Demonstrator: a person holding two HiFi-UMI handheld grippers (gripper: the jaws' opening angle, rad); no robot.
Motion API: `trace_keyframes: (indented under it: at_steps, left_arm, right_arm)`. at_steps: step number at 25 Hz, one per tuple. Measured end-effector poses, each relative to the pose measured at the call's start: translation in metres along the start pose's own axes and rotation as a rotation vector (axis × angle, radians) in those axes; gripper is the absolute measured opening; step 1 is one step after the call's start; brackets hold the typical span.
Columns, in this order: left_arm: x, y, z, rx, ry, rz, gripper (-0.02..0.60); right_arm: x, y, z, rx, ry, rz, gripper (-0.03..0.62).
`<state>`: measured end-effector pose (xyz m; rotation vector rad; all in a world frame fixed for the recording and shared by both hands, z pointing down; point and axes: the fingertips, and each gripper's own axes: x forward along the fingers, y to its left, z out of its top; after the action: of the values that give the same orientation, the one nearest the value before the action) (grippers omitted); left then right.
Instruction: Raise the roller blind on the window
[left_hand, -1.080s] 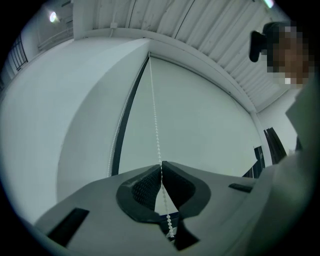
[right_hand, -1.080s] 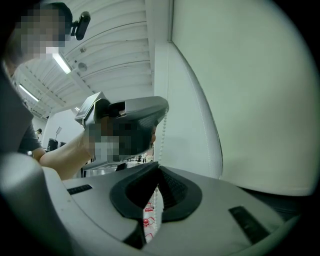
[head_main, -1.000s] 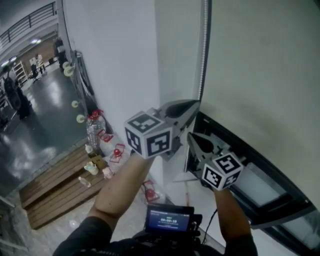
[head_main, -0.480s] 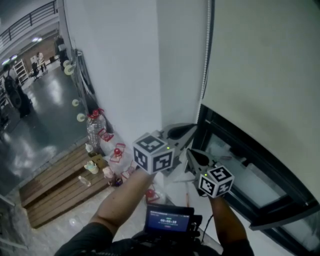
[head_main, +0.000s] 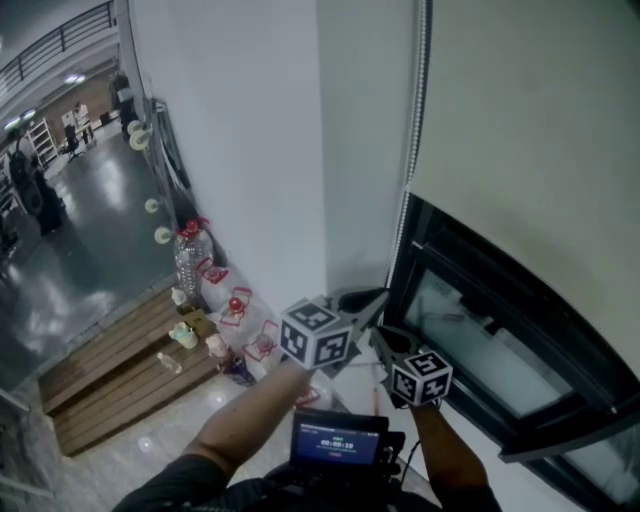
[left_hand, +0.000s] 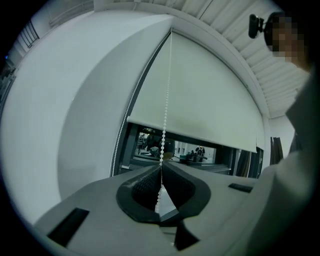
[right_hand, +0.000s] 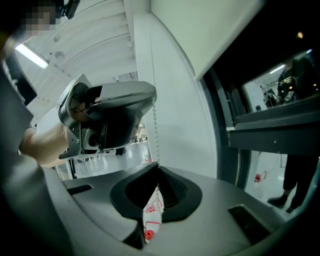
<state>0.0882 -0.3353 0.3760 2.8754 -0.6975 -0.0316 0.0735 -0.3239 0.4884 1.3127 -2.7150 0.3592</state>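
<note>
**A:** What has changed since a second ago?

**B:** Both grippers have come down along the bead chain (head_main: 413, 130), one just beside the other. The lower edge of the roller blind (head_main: 530, 120) sits a little higher, so more of the window (head_main: 480, 345) is uncovered.

**A:** What is nearest to the person?

**B:** A small screen (head_main: 338, 440) at the chest, at the bottom of the head view. Just beyond it, the two forearms reach forward.

**A:** How do the jaws stand?

**B:** The left gripper (head_main: 378, 296) has its jaws closed on the bead chain. In the left gripper view the bead chain (left_hand: 165, 110) runs down in front of the roller blind (left_hand: 200, 95) and passes between the pads of the left gripper (left_hand: 161, 166). The right gripper (head_main: 381, 336) is slightly lower and to the right, and it is closed tight too. In the right gripper view the bead chain (right_hand: 153, 115) enters the tips of the right gripper (right_hand: 158, 167).

**A:** Where is the blind?

**B:** Farther away, on the right. It covers the upper part of the window, and the dark frame and the glass show below it. The bead chain hangs along its left edge, next to the white wall (head_main: 240, 150).

**A:** And on the far left?

**B:** On the floor by the wall are a water bottle (head_main: 190, 262) and a wooden pallet (head_main: 110, 375).
</note>
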Motion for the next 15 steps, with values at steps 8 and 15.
trace_keyframes:
  at_steps: [8,15]
  left_arm:
    - [0.0,0.0,-0.003,-0.016,0.012,-0.011,0.006]
    - [-0.004,-0.005,-0.001,-0.06,0.006,-0.03,0.006]
  right_arm:
    - [-0.003,0.001,0.0,-0.01,0.055,0.014,0.008]
    - [-0.043,0.0,0.058,-0.097,-0.022,0.014,0.11]
